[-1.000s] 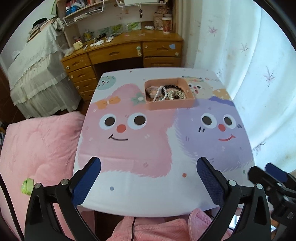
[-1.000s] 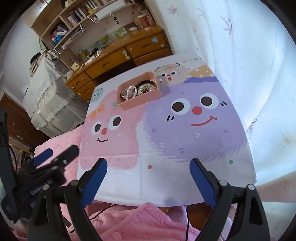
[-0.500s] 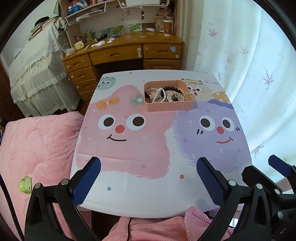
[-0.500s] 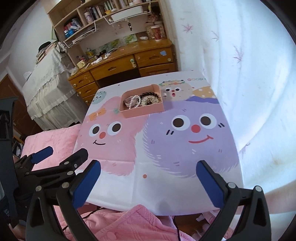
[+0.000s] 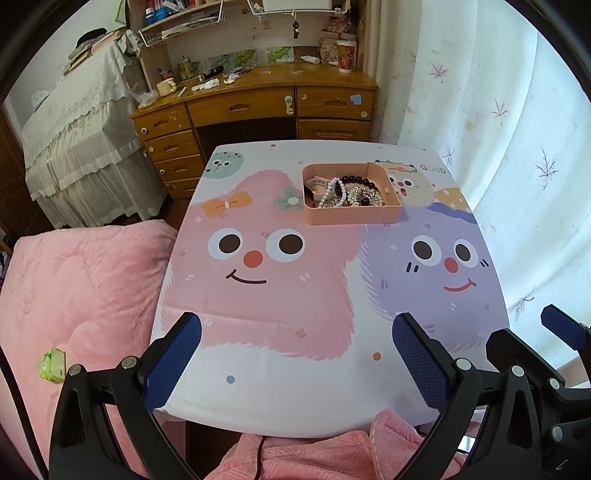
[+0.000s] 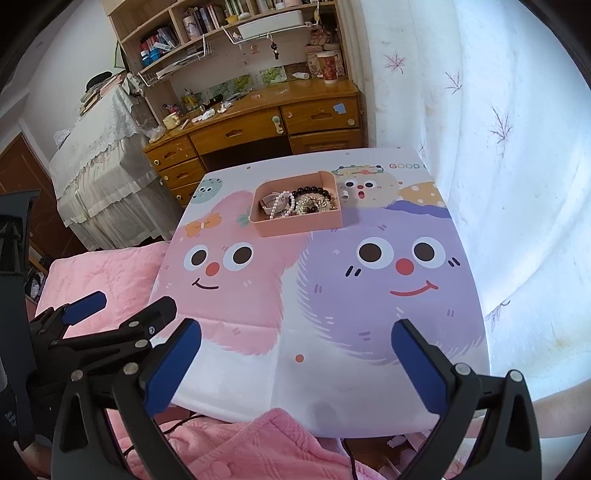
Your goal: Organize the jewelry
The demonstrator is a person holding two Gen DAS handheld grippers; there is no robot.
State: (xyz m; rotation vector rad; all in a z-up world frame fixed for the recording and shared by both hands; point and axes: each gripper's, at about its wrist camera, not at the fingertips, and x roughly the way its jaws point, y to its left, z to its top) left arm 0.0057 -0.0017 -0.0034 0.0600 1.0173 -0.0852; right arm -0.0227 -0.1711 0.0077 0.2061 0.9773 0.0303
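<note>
Over the last second both views have levelled out and drawn back a little from the pink tray [image 5: 351,216]: the right camera, which was tilted hard a moment ago, now looks squarely down the surface [image 5: 258,387], and the tray sits higher and farther off in both frames. Nothing in the tray has shifted. Read as a judgement, this looks like a settling into a start or rest pose, not an approach, so no sorting of jewelry is in hand at this instant.

The left tool [image 5: 295,354] stands wide apart, holding nothing, hovering over the surface edge nearest the person, well apart from the tray. The right tool [image 6: 295,358] is likewise spread wide and empty, just beside the left one.

All the jewelry lies inside the tray, at the far side of the surface: a white pearl strand [image 5: 334,192] on the tray's left, a black bead bracelet [image 5: 360,180] along its far wall, and a gold-and-sparkle tangle [image 5: 364,195] on its right. Nothing loose shows on the cartoon cloth around the tray.

The left view shows the tray's contents more from above, plus a green packet [image 5: 51,364] on the pink bed left of the tray. The right view alone shows the whole left tool from the side and the upper bookshelf [image 6: 207,33] beyond the tray
</note>
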